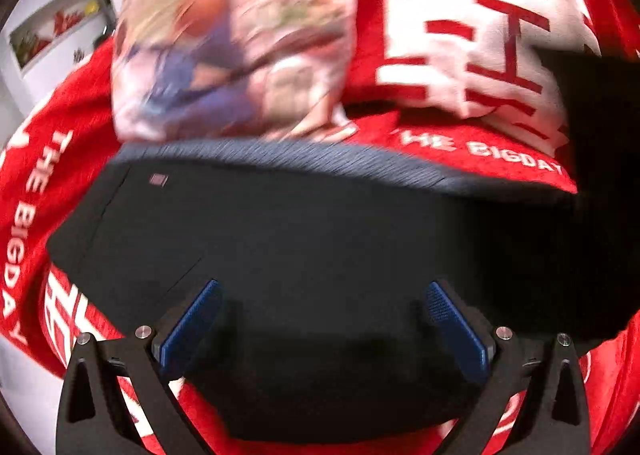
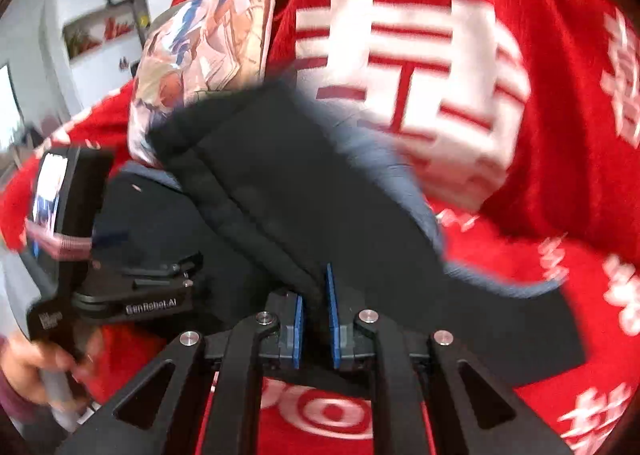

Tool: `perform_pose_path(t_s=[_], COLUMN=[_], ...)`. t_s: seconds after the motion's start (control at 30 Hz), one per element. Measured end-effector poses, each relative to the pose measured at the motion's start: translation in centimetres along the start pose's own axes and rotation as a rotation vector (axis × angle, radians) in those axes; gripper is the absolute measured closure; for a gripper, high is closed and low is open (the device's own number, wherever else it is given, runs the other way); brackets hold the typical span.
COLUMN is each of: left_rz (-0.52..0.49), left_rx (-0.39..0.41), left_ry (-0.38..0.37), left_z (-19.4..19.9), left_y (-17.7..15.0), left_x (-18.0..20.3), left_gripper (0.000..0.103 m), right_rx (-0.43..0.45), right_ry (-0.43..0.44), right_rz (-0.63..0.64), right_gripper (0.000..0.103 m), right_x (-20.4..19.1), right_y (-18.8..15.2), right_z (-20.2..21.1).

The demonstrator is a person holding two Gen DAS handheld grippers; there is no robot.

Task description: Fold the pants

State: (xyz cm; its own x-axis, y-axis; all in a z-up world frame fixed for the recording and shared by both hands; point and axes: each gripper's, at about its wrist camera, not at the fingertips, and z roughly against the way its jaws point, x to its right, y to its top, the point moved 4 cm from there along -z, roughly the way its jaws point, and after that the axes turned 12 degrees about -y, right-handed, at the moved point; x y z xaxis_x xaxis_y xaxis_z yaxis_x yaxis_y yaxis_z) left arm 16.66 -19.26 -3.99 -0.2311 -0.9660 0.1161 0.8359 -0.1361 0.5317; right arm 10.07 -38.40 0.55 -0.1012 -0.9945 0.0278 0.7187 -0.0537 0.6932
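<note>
Pants (image 1: 280, 239) lying partly folded on red blanket (image 1: 460, 151); my right fingers (image 2: 316, 311) pinching lifted edge, left fingers (image 1: 320, 319) hovering wide apart, empty. Final fold pending.

Both views are evenly and brightly lit, with no single light source to be made out. Strong fisheye bending and black corner vignetting are seen at the edges. Motion blur smears the patterned pillow (image 1: 232, 39) and the red blanket (image 2: 560, 215) lettering. The dark pants (image 1: 304, 247) are rendered almost featureless, their folds lost in deep shadow.
</note>
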Motion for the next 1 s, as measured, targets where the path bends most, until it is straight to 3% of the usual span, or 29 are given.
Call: perform_pose_path(t_s=[0.07, 0.13, 0.2, 0.27, 0.33, 0.37, 0.4, 0.47, 0.53, 0.6, 0.7, 0.83, 0.9, 1.0], left_rz=[0.023, 0.074, 0.155, 0.188, 0.162, 0.146, 0.132, 0.128, 0.140, 0.132, 0.125, 0.097, 0.075, 0.012], left_rx=[0.011, 0.022, 0.028, 0.012, 0.025, 0.037, 0.046, 0.054, 0.071, 0.084, 0.065, 0.056, 0.054, 0.031], left_ry=[0.022, 0.051, 0.031, 0.019, 0.041, 0.056, 0.073, 0.086, 0.081, 0.066, 0.046, 0.051, 0.029, -0.020], left_z=[0.0, 0.1, 0.3, 0.4, 1.2, 1.6, 1.9, 2.5, 3.0, 3.2, 2.9, 3.2, 3.6, 3.3], left_y=[-0.7, -1.2, -1.7, -2.0, -2.1, -2.0, -1.8, -1.3, -0.5, 0.3, 0.7, 0.3, 0.4, 1.0], left_x=[-1.4, -2.7, -4.2, -5.2, -6.1, -6.3, -6.7, -7.4, -7.5, -6.8, -5.4, -4.6, -4.0, -1.8], left_gripper=[0.000, 0.000, 0.000, 0.000, 0.000, 0.000, 0.000, 0.000, 0.000, 0.000, 0.000, 0.000, 0.000, 0.000], right_rx=[-0.036, -0.035, -0.074, -0.128, -0.152, -0.151, -0.146, -0.115, -0.079, -0.073, -0.116, -0.229, -0.259, -0.199], right_ry=[-0.041, -0.102, -0.098, -0.061, 0.036, 0.080, 0.124, 0.160, 0.151, 0.151, 0.207, 0.297, 0.309, 0.240], right_rz=[0.044, 0.260, 0.336, 0.264, 0.106, 0.049, -0.004, -0.102, -0.187, -0.184, -0.185, -0.322, -0.382, -0.505], right_gripper=[0.092, 0.092, 0.086, 0.083, 0.080, 0.069, 0.050, 0.033, 0.033, 0.033, 0.033, 0.040, 0.047, 0.046], right_x=[-1.2, -4.5, -6.3, -5.9, -3.7, -2.7, -1.8, 0.6, 3.0, 3.2, 1.6, 1.3, 2.5, 7.3], right_y=[-0.5, -1.6, -2.8, -3.2, -2.8, -2.6, -2.5, -2.6, -2.8, -2.5, -2.1, -3.2, -4.6, -6.3], right_z=[-1.2, -1.9, -2.7, -3.5, -3.0, -2.5, -1.9, -0.1, 1.4, 1.7, 0.8, -1.6, -1.9, -0.7])
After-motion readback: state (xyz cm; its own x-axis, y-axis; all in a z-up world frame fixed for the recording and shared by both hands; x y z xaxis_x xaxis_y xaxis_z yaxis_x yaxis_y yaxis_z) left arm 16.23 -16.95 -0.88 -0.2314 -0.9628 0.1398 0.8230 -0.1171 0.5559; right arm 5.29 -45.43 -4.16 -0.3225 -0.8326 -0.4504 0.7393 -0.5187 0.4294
